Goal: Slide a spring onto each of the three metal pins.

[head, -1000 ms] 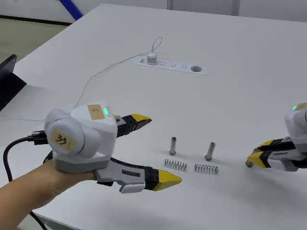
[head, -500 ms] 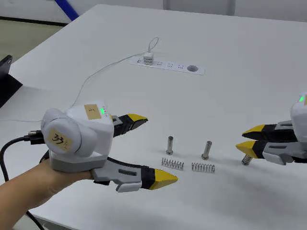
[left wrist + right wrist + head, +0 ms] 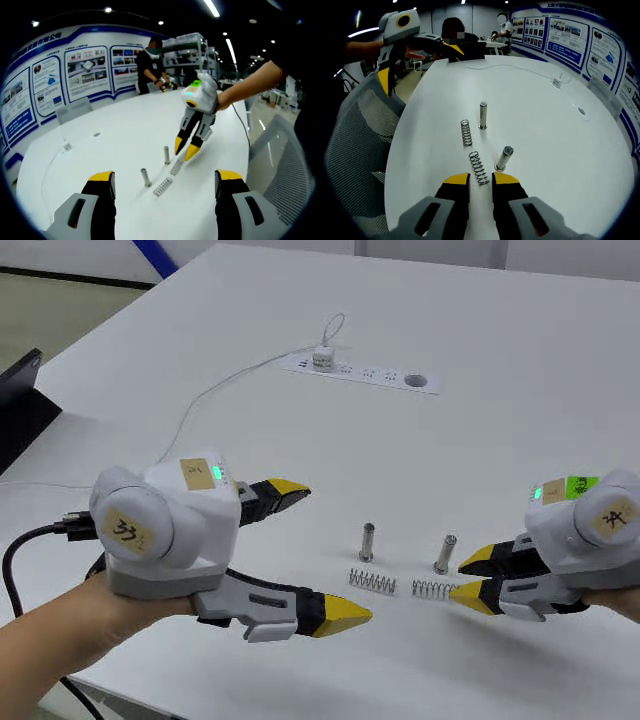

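Fingers barely apart, right gripper (image 3: 458, 577) perhaps touches a spring (image 3: 432, 590); left gripper (image 3: 336, 552) gapes by table (image 3: 480, 420) edge.

The person's left forearm (image 3: 40, 650) runs off the bottom left corner, and the black cable (image 3: 40, 533) beside it leaves the bottom edge. A dark flat object (image 3: 20, 410) is cropped by the left edge. The hand (image 3: 612, 600) holding the right gripper (image 3: 468, 575) is cut off at the right edge. The handwritten sticker (image 3: 130, 532) on the left gripper (image 3: 338, 551) is too small to read surely. Whether the right gripper's lower tip touches the nearer spring (image 3: 432, 590) cannot be told. The wall posters (image 3: 50, 80) in the left gripper view are too blurred to read.
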`<state>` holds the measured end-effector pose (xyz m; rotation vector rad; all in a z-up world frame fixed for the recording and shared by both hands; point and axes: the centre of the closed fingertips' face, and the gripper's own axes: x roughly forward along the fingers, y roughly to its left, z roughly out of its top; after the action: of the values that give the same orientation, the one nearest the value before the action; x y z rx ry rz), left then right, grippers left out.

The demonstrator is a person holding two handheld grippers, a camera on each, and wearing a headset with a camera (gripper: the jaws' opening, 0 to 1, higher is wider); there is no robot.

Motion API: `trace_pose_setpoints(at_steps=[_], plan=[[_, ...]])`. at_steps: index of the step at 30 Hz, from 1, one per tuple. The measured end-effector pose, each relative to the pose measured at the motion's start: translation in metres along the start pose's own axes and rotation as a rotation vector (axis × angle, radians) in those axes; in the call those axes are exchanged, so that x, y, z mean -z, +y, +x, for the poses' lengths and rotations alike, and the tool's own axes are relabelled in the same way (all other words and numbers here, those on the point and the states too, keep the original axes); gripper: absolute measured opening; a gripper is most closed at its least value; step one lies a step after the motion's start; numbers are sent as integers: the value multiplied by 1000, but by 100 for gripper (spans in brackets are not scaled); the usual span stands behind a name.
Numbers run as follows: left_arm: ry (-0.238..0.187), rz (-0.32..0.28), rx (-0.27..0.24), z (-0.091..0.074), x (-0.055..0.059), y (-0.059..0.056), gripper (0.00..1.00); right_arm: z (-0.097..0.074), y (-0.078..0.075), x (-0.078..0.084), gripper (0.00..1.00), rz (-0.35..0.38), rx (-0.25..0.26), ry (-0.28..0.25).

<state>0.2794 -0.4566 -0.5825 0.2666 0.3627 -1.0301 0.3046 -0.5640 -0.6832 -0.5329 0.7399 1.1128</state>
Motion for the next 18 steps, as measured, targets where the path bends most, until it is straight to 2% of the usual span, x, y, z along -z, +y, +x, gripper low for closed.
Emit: trace_pose_setpoints(at_steps=[5, 9, 14, 18], plan=[[6, -3, -3, -2, 2, 1, 83, 9, -2, 8, 18, -3, -11, 30], [9, -4, -6, -4, 3, 2, 83, 11, -5, 10, 17, 7, -12, 32], [11, -7, -11, -5, 3, 4, 83, 13, -4, 10, 15, 29, -31, 24], [12, -8, -8, -5, 4, 3, 83, 16, 2, 15, 14, 20, -54, 46]])
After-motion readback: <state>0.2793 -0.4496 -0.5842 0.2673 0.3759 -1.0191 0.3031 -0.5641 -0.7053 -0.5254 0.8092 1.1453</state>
